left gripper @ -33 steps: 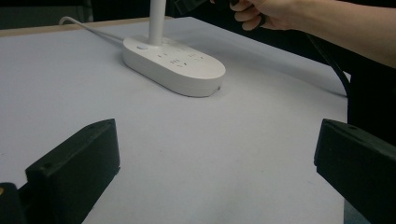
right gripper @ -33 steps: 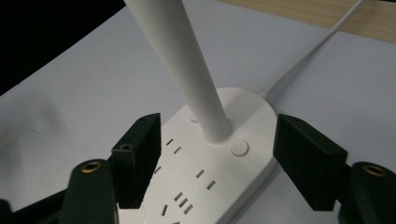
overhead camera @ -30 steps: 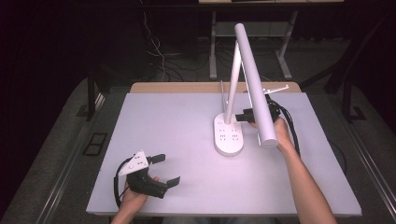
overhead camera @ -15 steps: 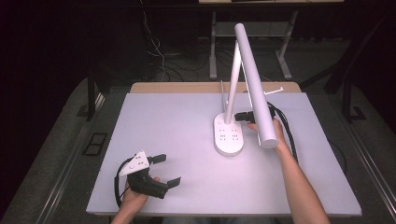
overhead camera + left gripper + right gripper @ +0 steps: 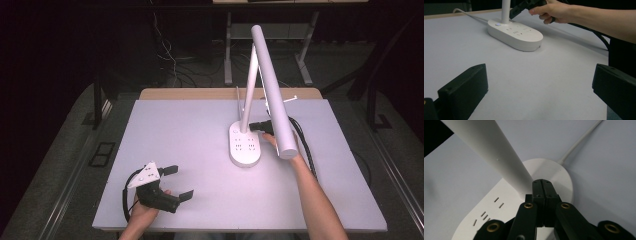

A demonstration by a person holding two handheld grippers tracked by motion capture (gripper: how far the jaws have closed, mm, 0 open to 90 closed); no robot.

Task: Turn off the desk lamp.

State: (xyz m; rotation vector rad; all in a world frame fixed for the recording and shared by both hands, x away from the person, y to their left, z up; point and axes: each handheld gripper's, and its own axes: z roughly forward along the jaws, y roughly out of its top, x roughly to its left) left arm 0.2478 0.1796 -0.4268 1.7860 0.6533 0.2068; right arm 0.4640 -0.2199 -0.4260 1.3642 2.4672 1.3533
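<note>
1. Right tool [image 5: 256, 126]: since a second ago it has come down toward the lamp base [image 5: 245, 146], its jaws closing on the way; they are now meeting tip to tip with nothing between, right beside the foot of the lamp stem [image 5: 491, 152].
2. Lamp base: sitting flat on the desk [image 5: 190, 150], right of centre, sockets facing up, white cord [image 5: 579, 143] trailing off behind.
3. Left tool [image 5: 172, 182]: resting at the near left corner, jaws standing wide, gripping nothing, well apart from the lamp.
</note>
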